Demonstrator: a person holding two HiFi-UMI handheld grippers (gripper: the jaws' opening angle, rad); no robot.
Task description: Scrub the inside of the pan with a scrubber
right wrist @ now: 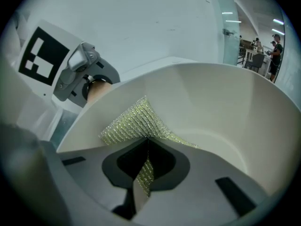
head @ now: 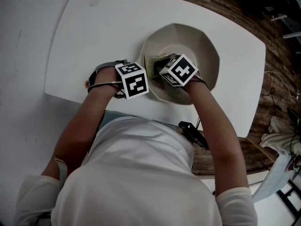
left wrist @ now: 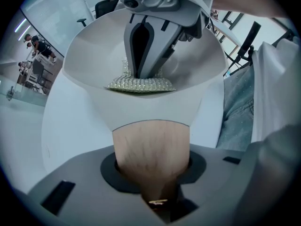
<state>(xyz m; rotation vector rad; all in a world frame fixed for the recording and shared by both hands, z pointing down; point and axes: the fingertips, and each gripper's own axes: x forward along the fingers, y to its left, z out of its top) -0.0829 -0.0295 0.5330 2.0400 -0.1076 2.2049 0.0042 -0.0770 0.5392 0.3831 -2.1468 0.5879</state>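
So the pan (head: 200, 48), cream-coloured with a wooden handle (left wrist: 151, 140), sits on the white table (head: 94, 36) right in front of the person. The scrubber (right wrist: 134, 121), a sparkly greenish mesh pad, is down inside it against the wall on the handle side. The right gripper (right wrist: 146, 150) has its jaws pinched tight on a fold of that pad, and most of the pad fans out past the tips. The left gripper (left wrist: 151, 172) is clamped around the handle, just where it meets the bowl.

Can't see any dirt, so no idea how far along the scrub is. If it were me, I'd press the pad flat so the mesh rubs, not the jaw tips. Then circle round the wall and do the bottom, with the handle held firm so the pan doesn't skate. It's a thin pinch, so too much drag could pull the pad loose.
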